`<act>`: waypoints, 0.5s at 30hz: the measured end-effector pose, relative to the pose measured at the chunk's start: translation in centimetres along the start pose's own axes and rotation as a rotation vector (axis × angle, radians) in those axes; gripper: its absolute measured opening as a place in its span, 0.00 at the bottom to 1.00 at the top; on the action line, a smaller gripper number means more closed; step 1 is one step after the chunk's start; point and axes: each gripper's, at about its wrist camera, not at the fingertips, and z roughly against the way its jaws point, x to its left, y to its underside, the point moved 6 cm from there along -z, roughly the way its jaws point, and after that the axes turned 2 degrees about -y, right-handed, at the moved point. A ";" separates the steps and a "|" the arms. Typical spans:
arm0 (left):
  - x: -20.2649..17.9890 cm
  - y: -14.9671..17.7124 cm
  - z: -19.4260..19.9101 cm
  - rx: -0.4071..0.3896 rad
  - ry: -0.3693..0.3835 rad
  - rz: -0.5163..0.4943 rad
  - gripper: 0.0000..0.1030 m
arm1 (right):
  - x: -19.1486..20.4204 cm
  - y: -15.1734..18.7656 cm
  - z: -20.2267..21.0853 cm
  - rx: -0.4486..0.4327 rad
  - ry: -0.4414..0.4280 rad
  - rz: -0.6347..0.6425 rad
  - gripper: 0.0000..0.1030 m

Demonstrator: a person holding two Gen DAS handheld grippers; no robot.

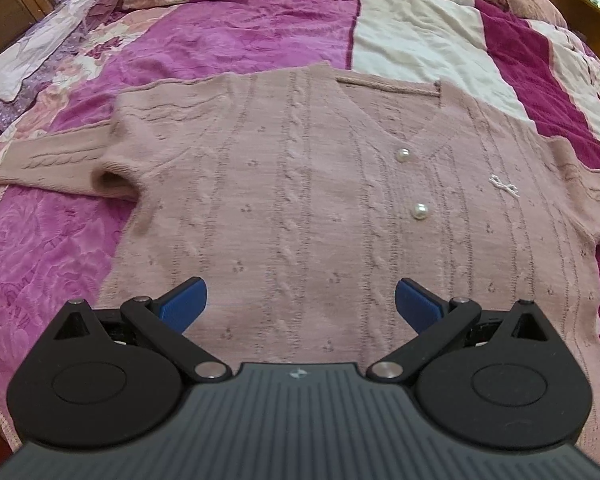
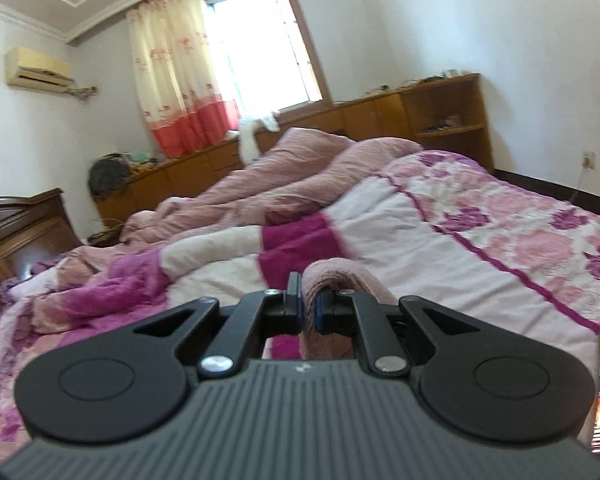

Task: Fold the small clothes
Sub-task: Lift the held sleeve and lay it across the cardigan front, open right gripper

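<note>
In the left wrist view, the left hand-held gripper [image 1: 301, 300] fills the bottom of the frame with its blue fingers [image 1: 184, 304] spread wide and nothing between them, poised over the lower part of a pink cable-knit cardigan [image 1: 284, 200]. The cardigan lies flat, front up, across the centre of the frame on the bed's quilted cover [image 1: 228, 40]. Its V-neck points toward the upper right, and two pearl buttons [image 1: 419, 211] sit right of centre with a small white bow [image 1: 504, 186] further right. One short sleeve [image 1: 52, 156] stretches to the left edge of the frame, the other reaches the right edge. Behind it the cover runs up in magenta, white and floral bands. In the right wrist view, the right hand-held gripper [image 2: 309, 304] is clamped narrowly on a fold of pink knit fabric [image 2: 336, 276], which humps up over its right finger at lower centre. Beyond it lies the floral bed cover [image 2: 500, 232], then a rumpled pink duvet [image 2: 300, 176] at mid-frame. Farther back are wooden cabinets [image 2: 380, 116], a curtained window [image 2: 260, 40] at top centre and an air conditioner [image 2: 38, 68] at upper left.
</note>
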 end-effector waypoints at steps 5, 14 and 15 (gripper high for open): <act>1.9 0.0 0.1 -0.011 -0.018 0.021 1.00 | 5.0 0.0 -0.2 0.000 -0.067 0.030 0.09; 5.2 -0.2 0.5 -0.054 -0.072 0.016 1.00 | 14.5 2.4 -2.0 0.024 -0.176 0.083 0.09; 5.6 -0.2 0.6 -0.058 -0.076 0.015 1.00 | 15.4 2.9 -2.3 0.031 -0.186 0.086 0.09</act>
